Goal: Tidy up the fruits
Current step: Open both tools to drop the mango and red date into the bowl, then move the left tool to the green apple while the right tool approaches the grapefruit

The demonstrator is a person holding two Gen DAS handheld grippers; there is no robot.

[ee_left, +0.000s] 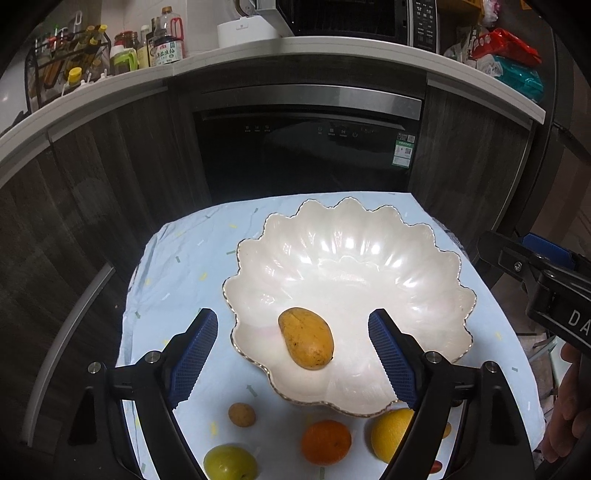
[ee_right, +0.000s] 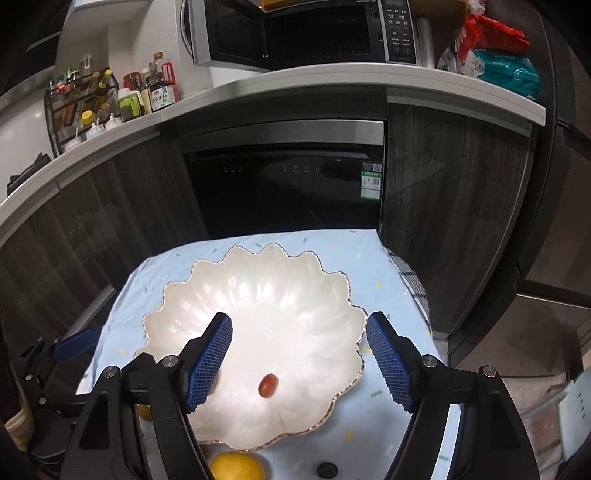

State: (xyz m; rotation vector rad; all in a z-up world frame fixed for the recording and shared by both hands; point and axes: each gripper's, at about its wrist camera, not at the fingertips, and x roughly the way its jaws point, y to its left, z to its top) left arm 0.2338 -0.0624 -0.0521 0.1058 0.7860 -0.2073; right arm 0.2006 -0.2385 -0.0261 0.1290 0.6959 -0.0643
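A white scalloped bowl (ee_left: pixel 332 243) (ee_right: pixel 258 284) with a gold rim stands on the light blue cloth (ee_left: pixel 184 277). In the left wrist view a yellow-brown mango (ee_left: pixel 306 338) lies in its near part, below and between the wide-apart fingers of my left gripper (ee_left: pixel 292 313), which touch nothing. In the right wrist view a small red fruit (ee_right: pixel 267 385) lies in the bowl under my open right gripper (ee_right: pixel 299 316). On the cloth in front of the bowl lie a small brown fruit (ee_left: pixel 242 414), an orange (ee_left: pixel 325 442), a yellow citrus (ee_left: pixel 393 434) (ee_right: pixel 236 466) and a green apple (ee_left: pixel 229 463).
Dark cabinets and a black built-in appliance (ee_left: pixel 306 158) stand behind the table. The counter above bears bottles (ee_left: pixel 162 48), a microwave (ee_right: pixel 306 33) and bags (ee_left: pixel 509 55). A checked towel (ee_right: pixel 410 280) hangs at the table's right edge. A small black object (ee_right: pixel 327 469) lies near the front.
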